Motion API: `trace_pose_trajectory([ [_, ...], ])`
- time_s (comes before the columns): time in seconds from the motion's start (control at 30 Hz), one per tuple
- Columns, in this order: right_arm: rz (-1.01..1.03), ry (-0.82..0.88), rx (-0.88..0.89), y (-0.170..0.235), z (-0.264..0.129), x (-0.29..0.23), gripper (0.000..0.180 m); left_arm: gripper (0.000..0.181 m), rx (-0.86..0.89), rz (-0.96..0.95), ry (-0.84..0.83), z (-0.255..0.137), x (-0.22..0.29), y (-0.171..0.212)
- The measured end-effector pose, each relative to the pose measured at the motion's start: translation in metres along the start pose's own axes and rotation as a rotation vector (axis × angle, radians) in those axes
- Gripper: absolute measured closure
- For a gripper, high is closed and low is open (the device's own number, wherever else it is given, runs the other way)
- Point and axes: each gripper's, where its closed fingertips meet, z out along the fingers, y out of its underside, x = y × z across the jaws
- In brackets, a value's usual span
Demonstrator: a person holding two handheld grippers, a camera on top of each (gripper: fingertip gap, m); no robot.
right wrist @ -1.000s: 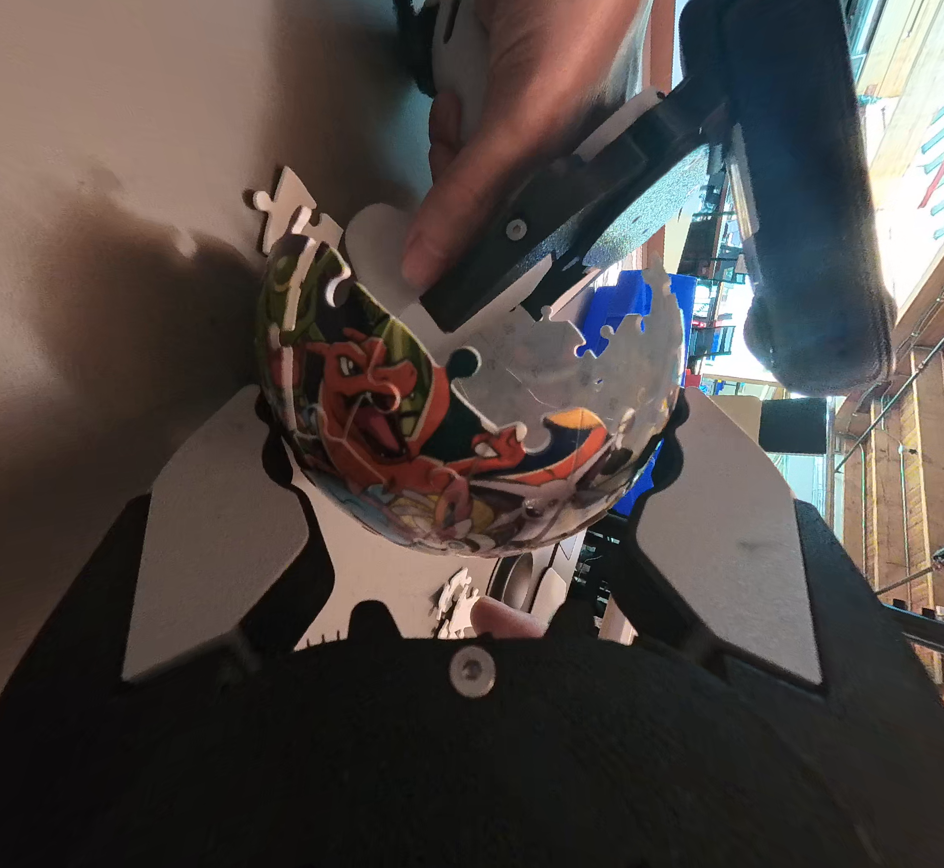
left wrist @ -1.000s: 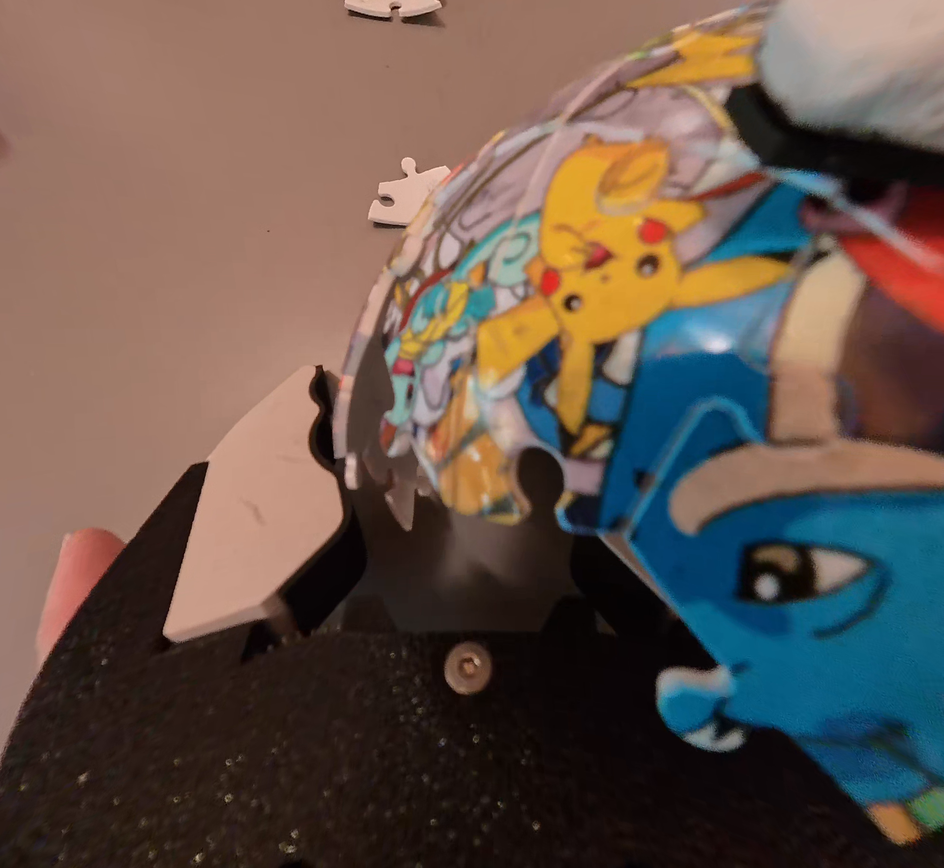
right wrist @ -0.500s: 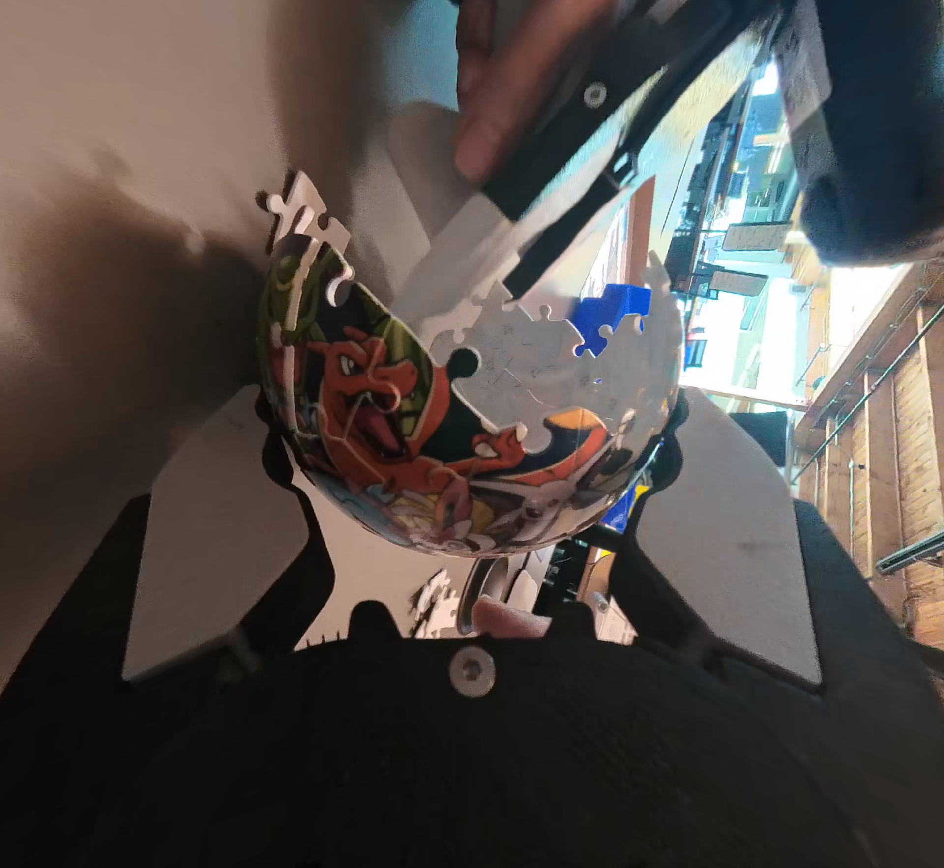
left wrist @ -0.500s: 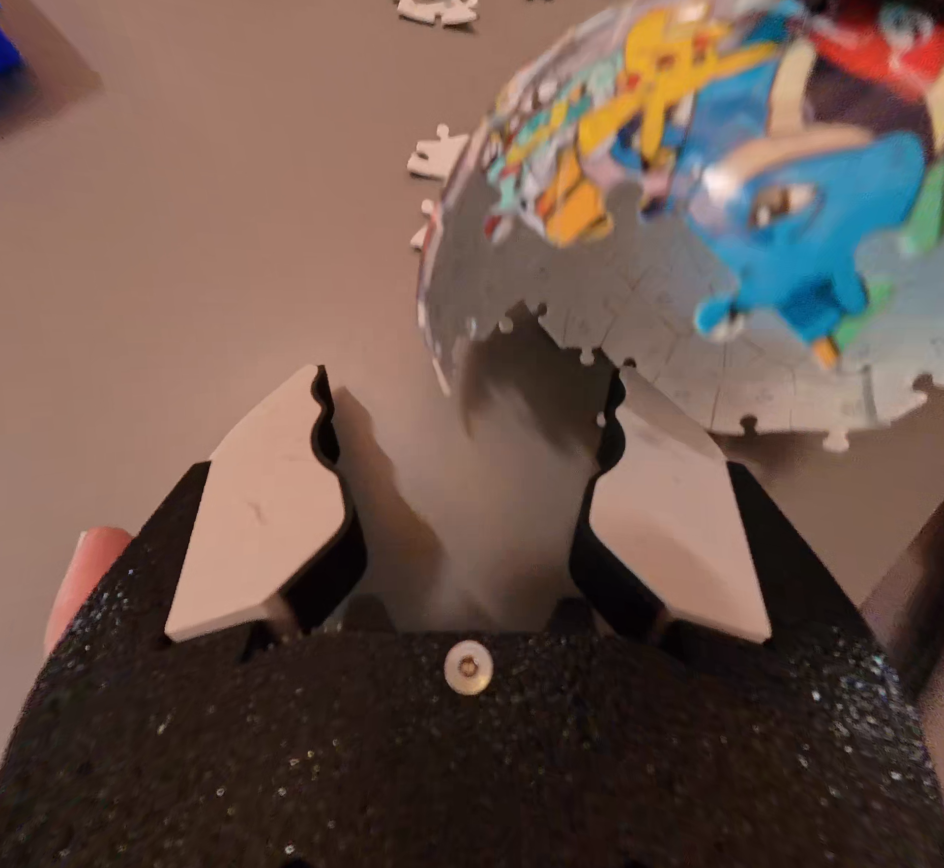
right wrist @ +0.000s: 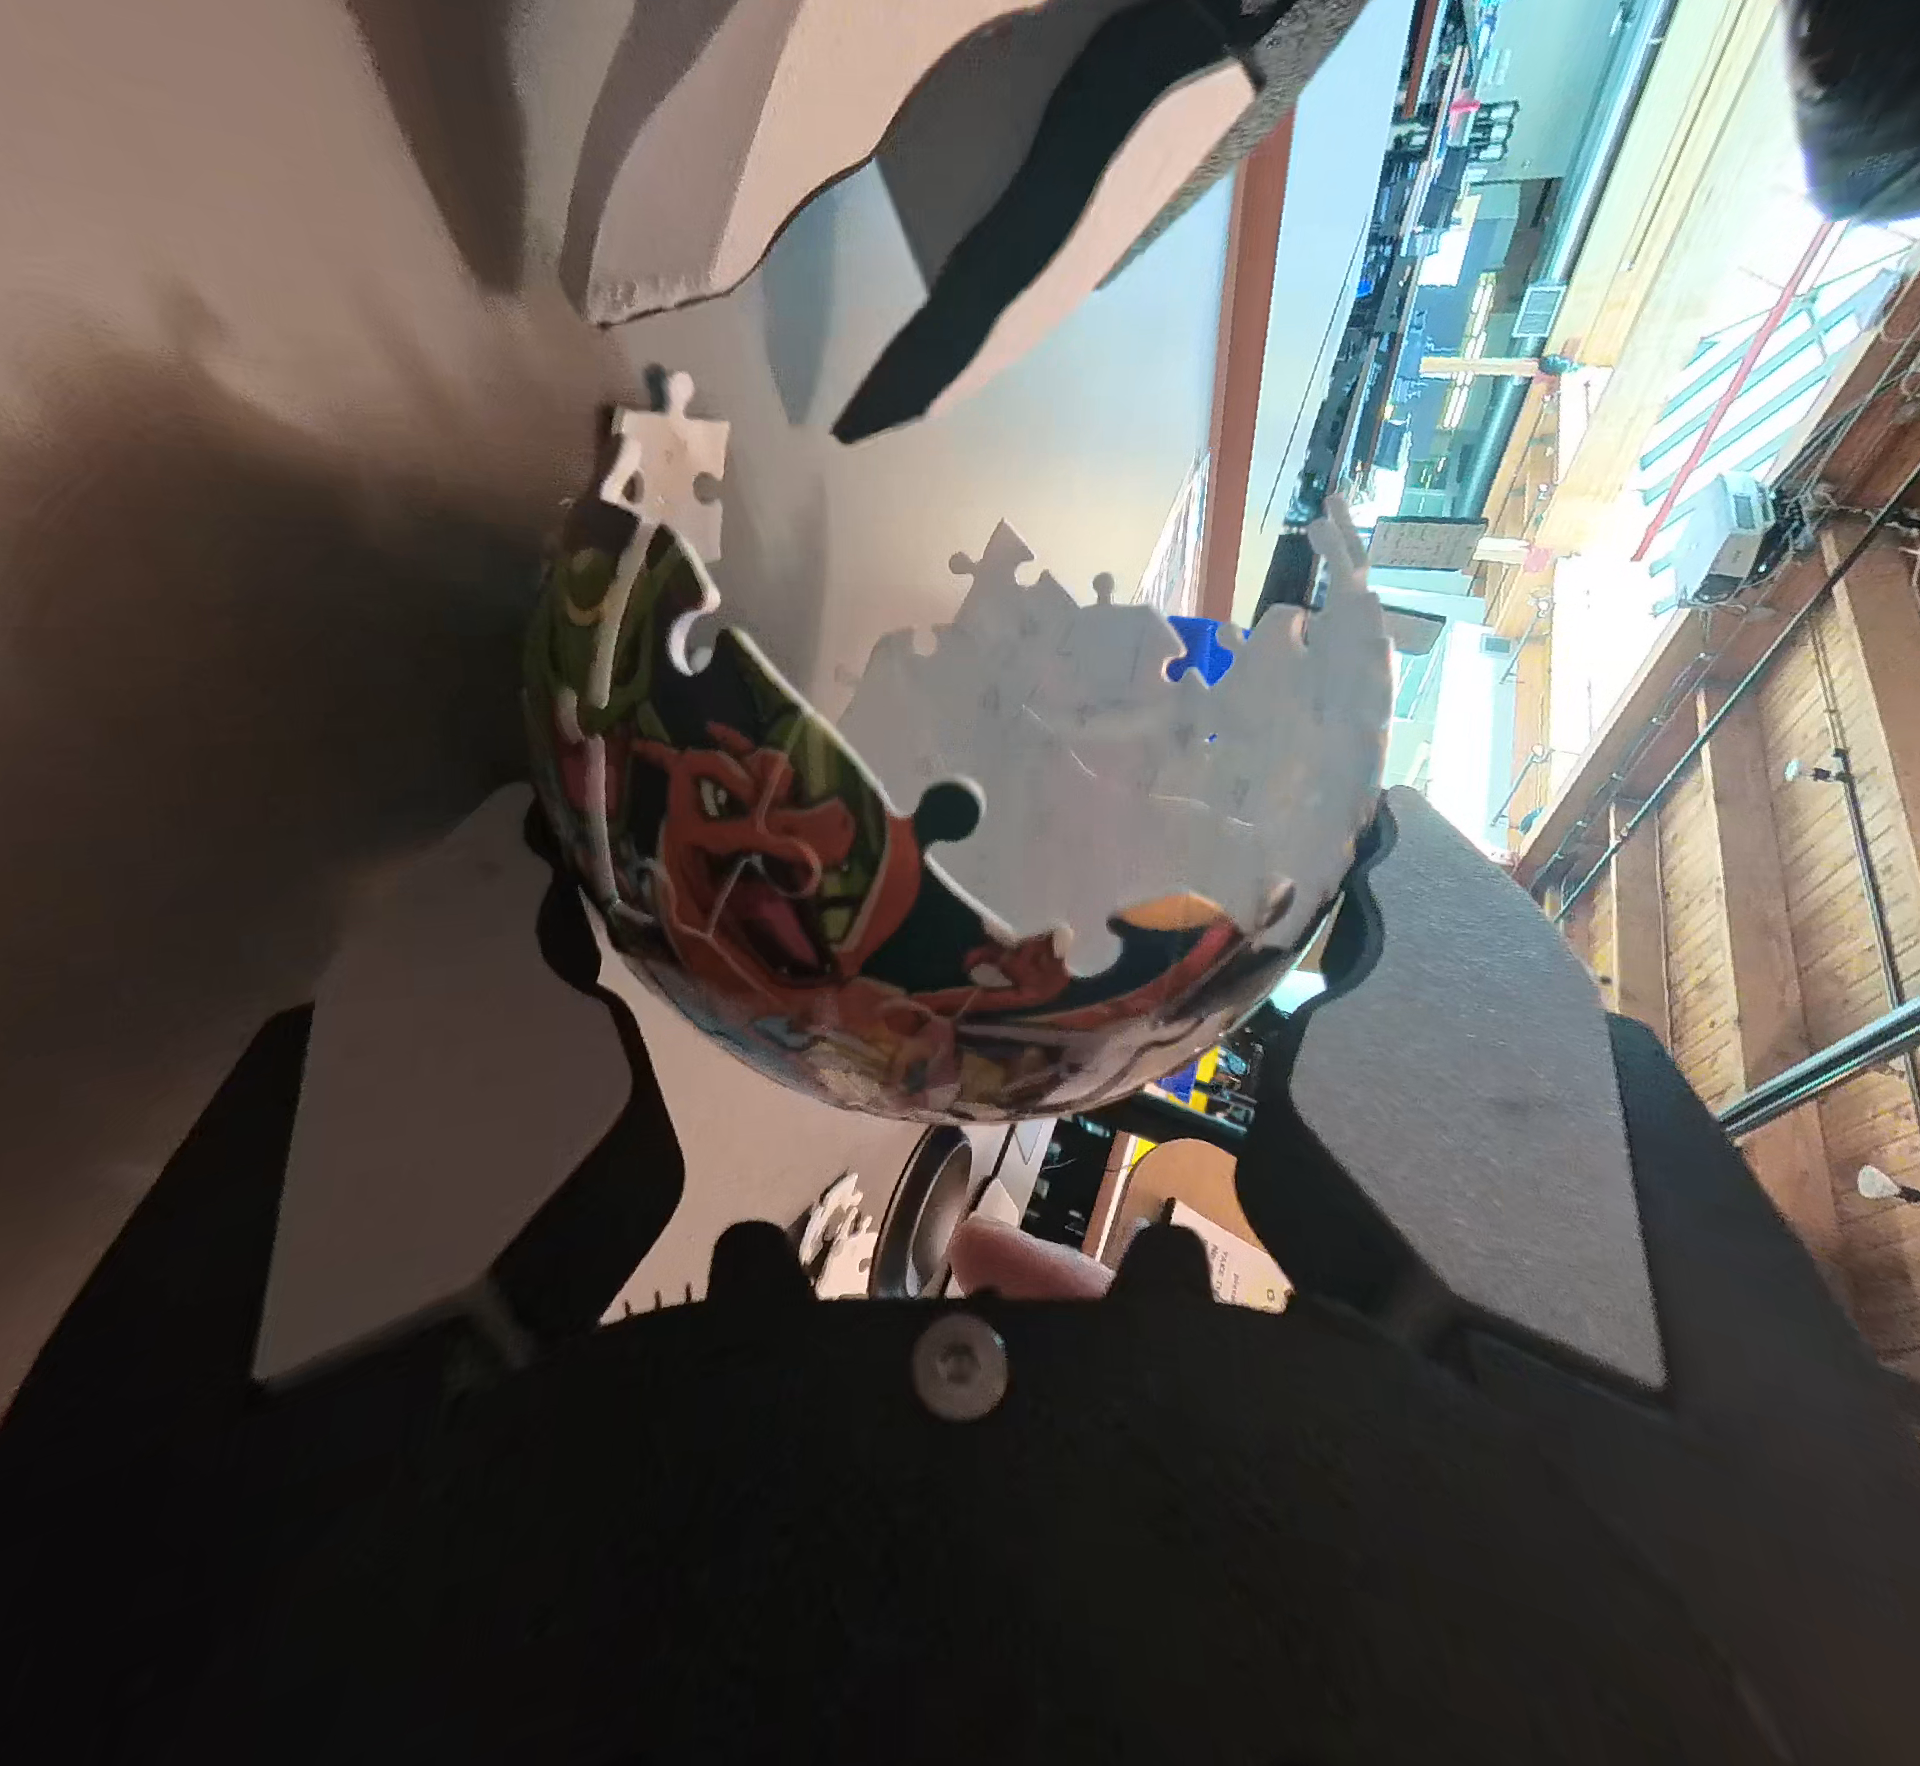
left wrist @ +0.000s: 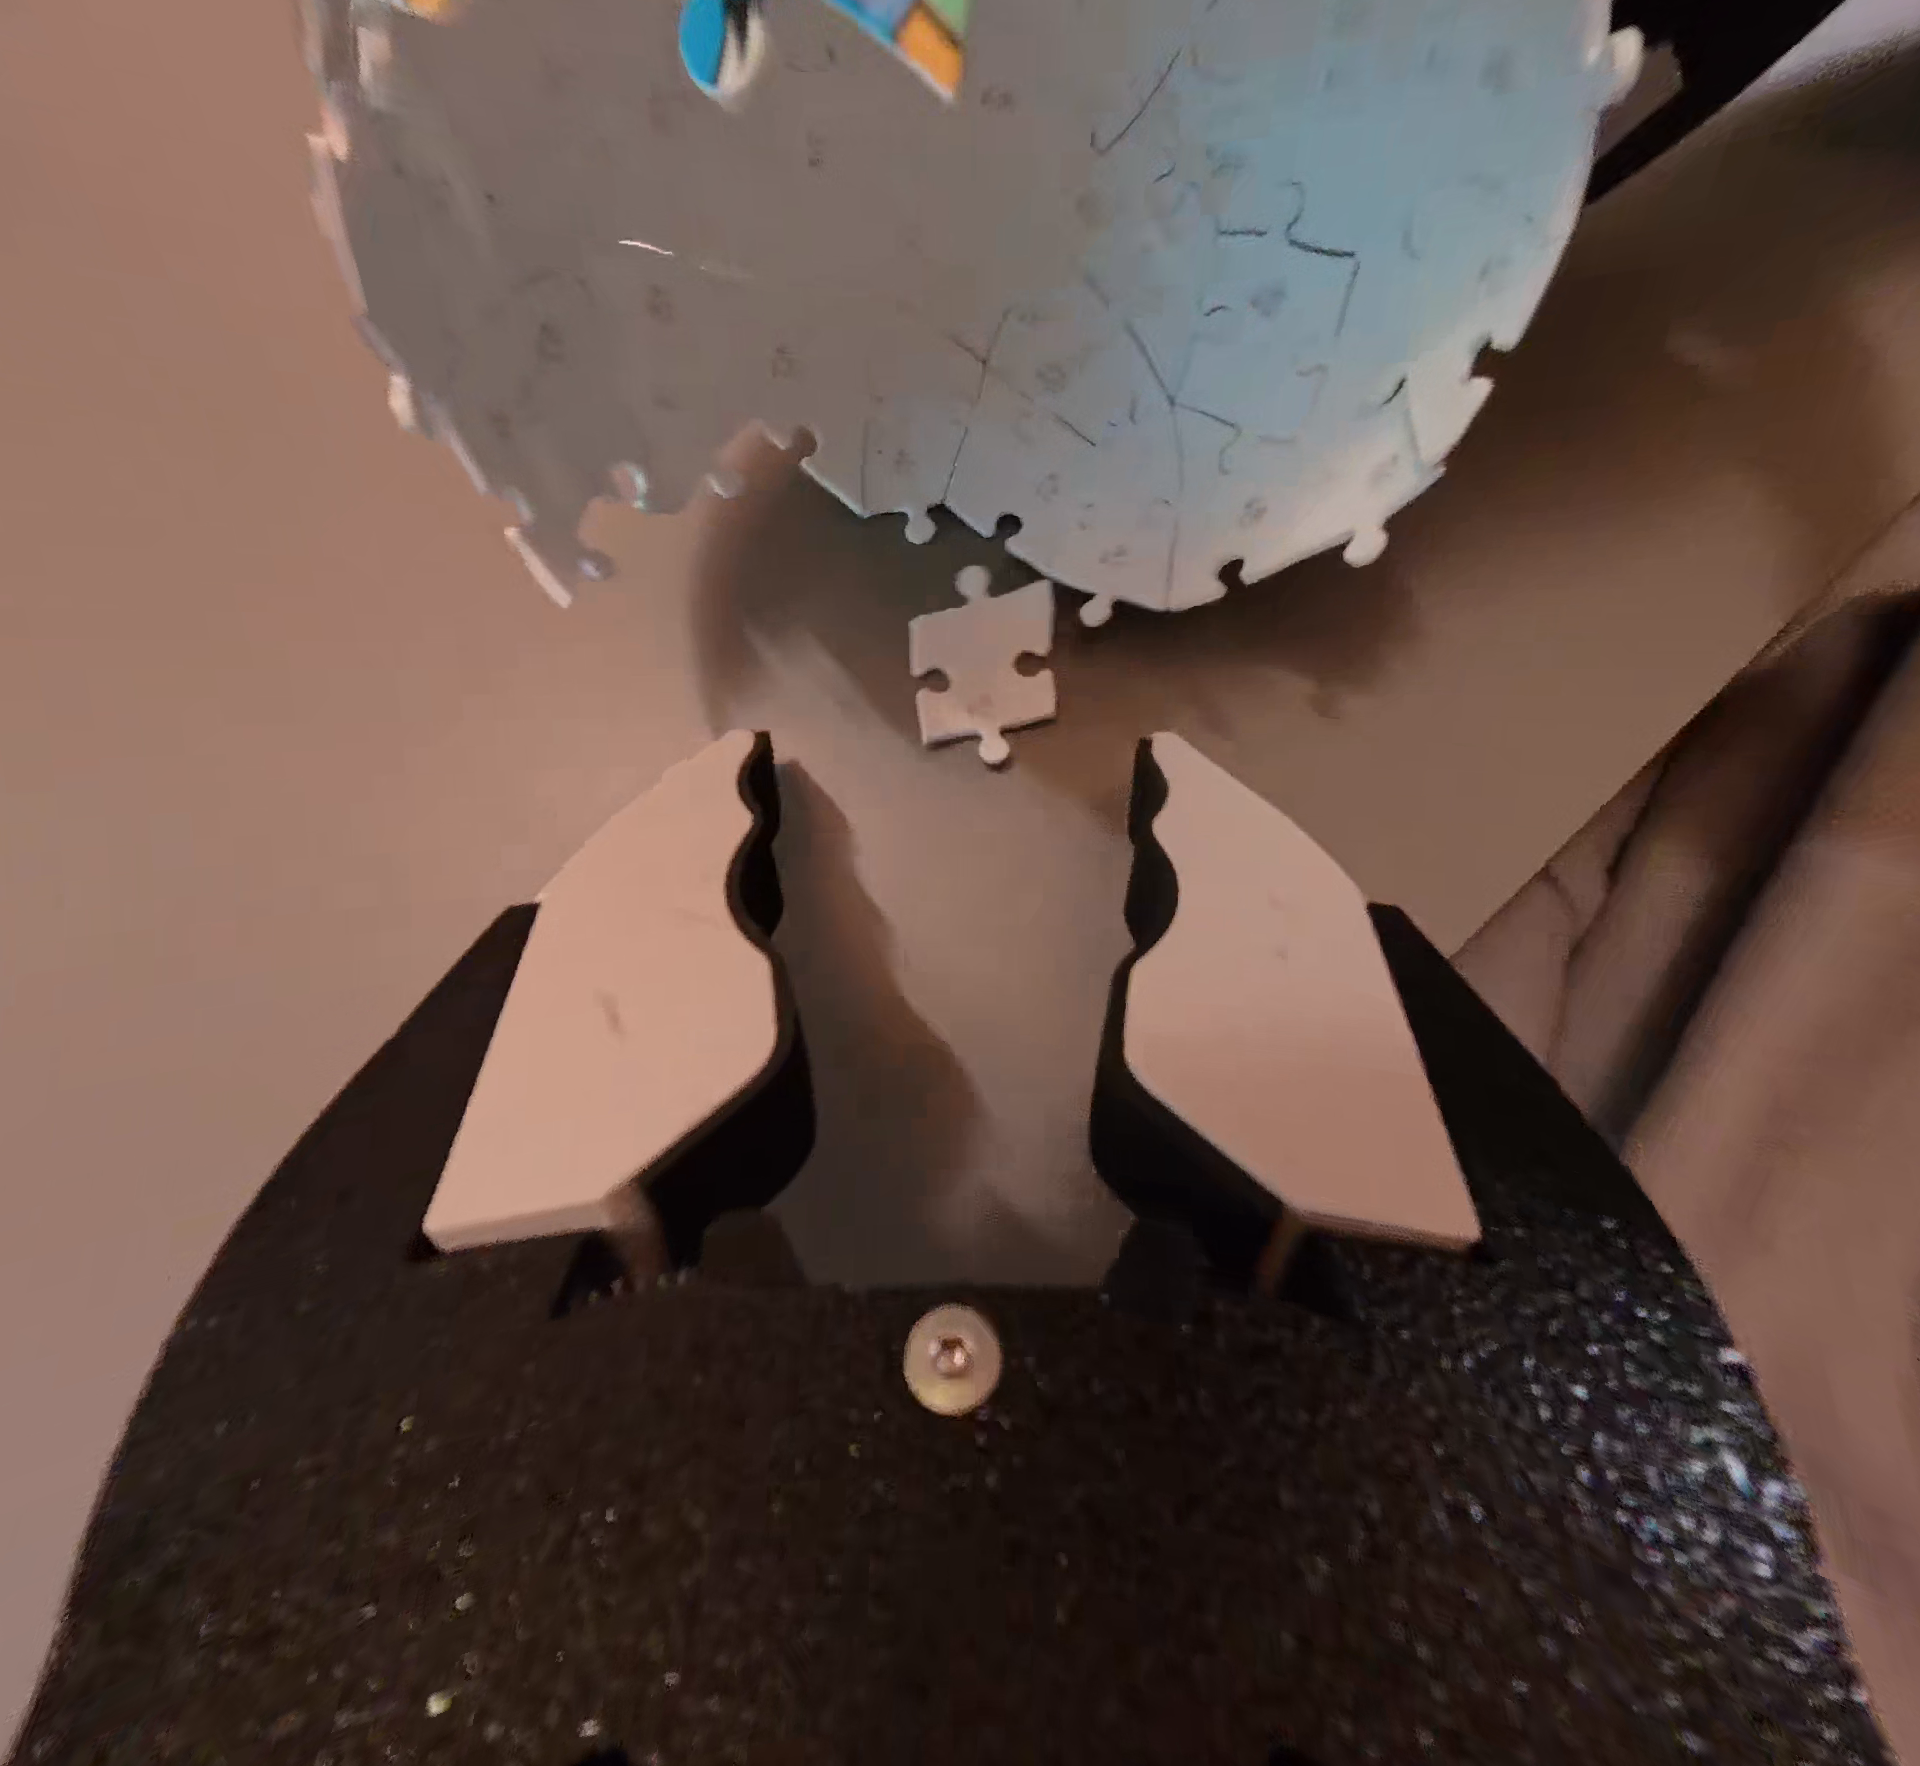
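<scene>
A part-built puzzle ball (right wrist: 769, 843) is a half shell, printed with colourful cartoon figures outside and plain white inside. My right gripper (right wrist: 961, 812) is shut on it, one finger on each side, and holds it above the tan table. In the left wrist view the shell (left wrist: 1039, 262) shows its white inside and hangs just ahead. My left gripper (left wrist: 954, 760) is open and empty, low over the table. A single white puzzle piece (left wrist: 985, 667) lies flat just past its fingertips, under the shell's rim. That piece (right wrist: 670, 459) and the left gripper (right wrist: 790, 345) also show in the right wrist view.
Grey cloth (left wrist: 1714, 885) lies along the right side of the left wrist view. Loose white pieces (right wrist: 842, 1217) and a dark round object (right wrist: 925, 1197) show beneath the shell. A fingertip (right wrist: 1008, 1249) sits by the right gripper's base. Windows and wooden beams lie beyond. There is about 8 centimeters between the tips of the two grippers.
My left gripper has pulled back from the shell and dropped toward the table, so the lone white piece now lies before its fingertips. The right gripper still clamps the shell.
</scene>
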Motion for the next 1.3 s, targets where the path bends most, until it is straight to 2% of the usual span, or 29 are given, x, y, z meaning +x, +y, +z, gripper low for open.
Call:
trace_pose_trajectory([
  [0.07, 0.002, 0.001, 0.004, 0.000, 0.000, 0.000, 0.043, 0.126, -0.006, -0.037, 0.018, 0.005, 0.008, -0.001],
  [0.2, 0.005, 0.001, 0.011, 0.000, 0.000, 0.000, 0.043, 0.149, -0.036, -0.010, -0.097, 0.008, -0.011, 0.002],
  [0.33, -0.010, 0.000, 0.001, 0.000, 0.000, 0.000, 0.043, 0.152, -0.044, -0.041, -0.124, 0.005, -0.021, 0.004],
  [0.5, -0.028, 0.000, -0.013, -0.001, 0.000, 0.000, 0.043, 0.144, -0.019, -0.012, -0.049, 0.006, -0.007, 0.000],
  [0.57, -0.038, -0.003, -0.022, -0.002, 0.001, 0.000, 0.043, 0.139, -0.032, -0.013, -0.069, 0.008, -0.010, 0.001],
  [0.73, -0.067, -0.001, -0.036, -0.004, 0.001, -0.001, 0.043, 0.155, -0.011, -0.015, -0.076, 0.011, -0.016, -0.004],
  [0.83, -0.066, -0.002, -0.035, -0.004, 0.001, -0.001, 0.043, 0.155, -0.027, 0.028, -0.056, 0.008, -0.017, 0.000],
  [0.9, -0.069, -0.001, -0.035, -0.004, 0.001, -0.001, 0.043, 0.156, -0.044, 0.121, 0.012, 0.001, -0.012, 0.006],
  [1.03, -0.089, 0.000, -0.041, -0.005, 0.001, -0.001, 0.043, 0.155, -0.021, 0.464, 0.177, -0.012, 0.007, 0.016],
  [1.1, -0.092, 0.000, -0.044, -0.005, 0.001, -0.001, 0.042, 0.154, -0.026, 0.532, 0.217, -0.013, 0.012, 0.018],
  [1.3, -0.135, 0.002, -0.074, -0.009, 0.001, 0.000, 0.041, 0.136, 0.035, 0.329, 0.173, -0.013, 0.002, 0.005],
])
